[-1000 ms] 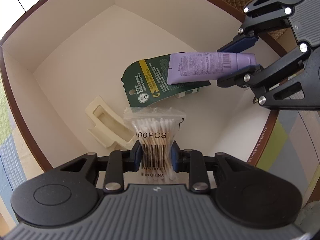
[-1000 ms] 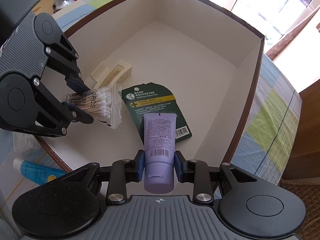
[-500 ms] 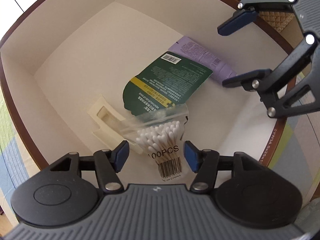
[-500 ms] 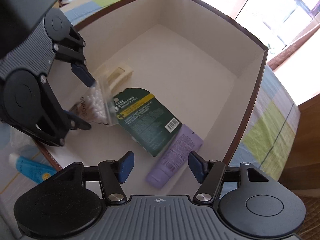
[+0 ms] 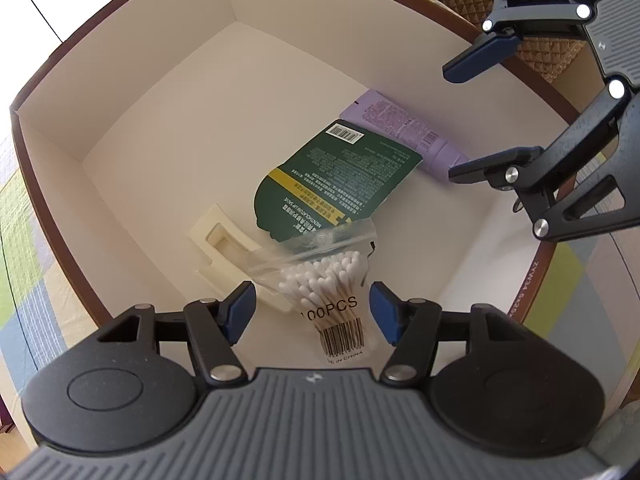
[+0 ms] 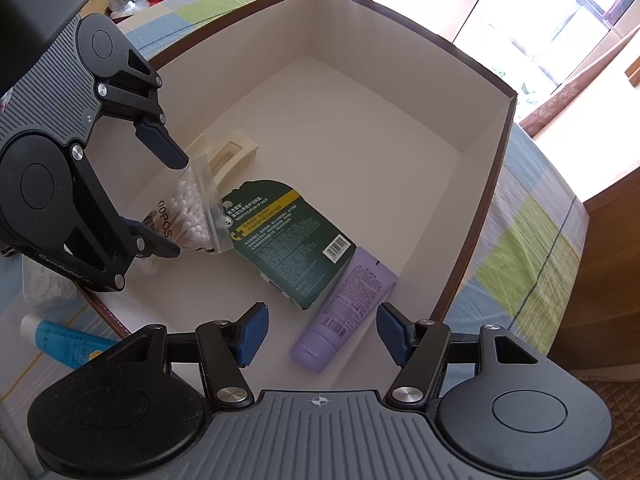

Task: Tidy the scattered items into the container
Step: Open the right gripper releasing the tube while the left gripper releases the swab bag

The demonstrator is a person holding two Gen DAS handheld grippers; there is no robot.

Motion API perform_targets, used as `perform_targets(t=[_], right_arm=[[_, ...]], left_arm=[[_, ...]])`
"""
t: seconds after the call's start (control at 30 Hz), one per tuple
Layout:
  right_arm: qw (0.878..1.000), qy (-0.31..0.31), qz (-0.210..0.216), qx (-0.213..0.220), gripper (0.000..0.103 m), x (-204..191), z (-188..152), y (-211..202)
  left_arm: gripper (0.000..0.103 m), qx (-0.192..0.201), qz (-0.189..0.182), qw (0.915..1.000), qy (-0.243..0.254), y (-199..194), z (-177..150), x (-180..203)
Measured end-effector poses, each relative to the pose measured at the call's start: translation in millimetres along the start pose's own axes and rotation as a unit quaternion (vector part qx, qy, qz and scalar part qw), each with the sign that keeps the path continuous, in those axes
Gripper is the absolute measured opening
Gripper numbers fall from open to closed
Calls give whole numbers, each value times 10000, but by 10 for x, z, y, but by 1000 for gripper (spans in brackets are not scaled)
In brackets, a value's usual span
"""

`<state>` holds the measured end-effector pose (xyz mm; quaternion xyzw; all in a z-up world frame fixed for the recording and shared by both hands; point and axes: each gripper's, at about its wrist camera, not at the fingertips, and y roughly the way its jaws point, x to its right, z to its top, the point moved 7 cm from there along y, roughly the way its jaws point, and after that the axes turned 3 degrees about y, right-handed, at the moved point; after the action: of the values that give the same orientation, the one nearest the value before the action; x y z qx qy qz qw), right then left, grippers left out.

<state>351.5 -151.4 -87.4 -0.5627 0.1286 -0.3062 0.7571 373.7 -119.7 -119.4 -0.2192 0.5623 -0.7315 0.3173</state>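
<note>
Now both claws hang over the box (image 6: 472, 200), and both are spread wide with nothing in them. The left claw (image 5: 312, 312) has its blue pads on each side of the swab bag (image 5: 336, 300), but they do not touch it. The bag sits on the box floor right under this claw, leaning on the cream clip (image 5: 224, 248) just ahead and to the left. Past the bag lies the green card (image 5: 336, 176), and the purple tube (image 5: 404, 132) lies farther off to the right, partly tucked under the card.

The right claw (image 6: 320, 334) is also let go. The tube rests on the floor right in front of it, between its pads but lower down, cap end near.

So four things look put away: clip, card, bag and tube. I think the job is not over. A blue tube (image 6: 64, 344) lies outside the box, to the left of the right claw, and there is a white crinkly thing (image 6: 44, 284) near it that I cannot make out. Those may need picking up next.
</note>
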Motion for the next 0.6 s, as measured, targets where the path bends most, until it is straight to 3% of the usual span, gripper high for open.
perform_targets(t=[0.3, 0.4, 0.6], right_arm=[[9998, 99, -100, 136, 66, -31, -5, -99], [9996, 129, -139, 212, 66, -46, -4, -146], [9977, 441, -187, 479, 66, -38, -15, -315]], left_arm=[[59, 180, 58, 9998, -74, -154, -10, -1], [75, 284, -5, 9996, -86, -242, -18, 25], [75, 632, 56, 9979, -105, -491, -31, 77]])
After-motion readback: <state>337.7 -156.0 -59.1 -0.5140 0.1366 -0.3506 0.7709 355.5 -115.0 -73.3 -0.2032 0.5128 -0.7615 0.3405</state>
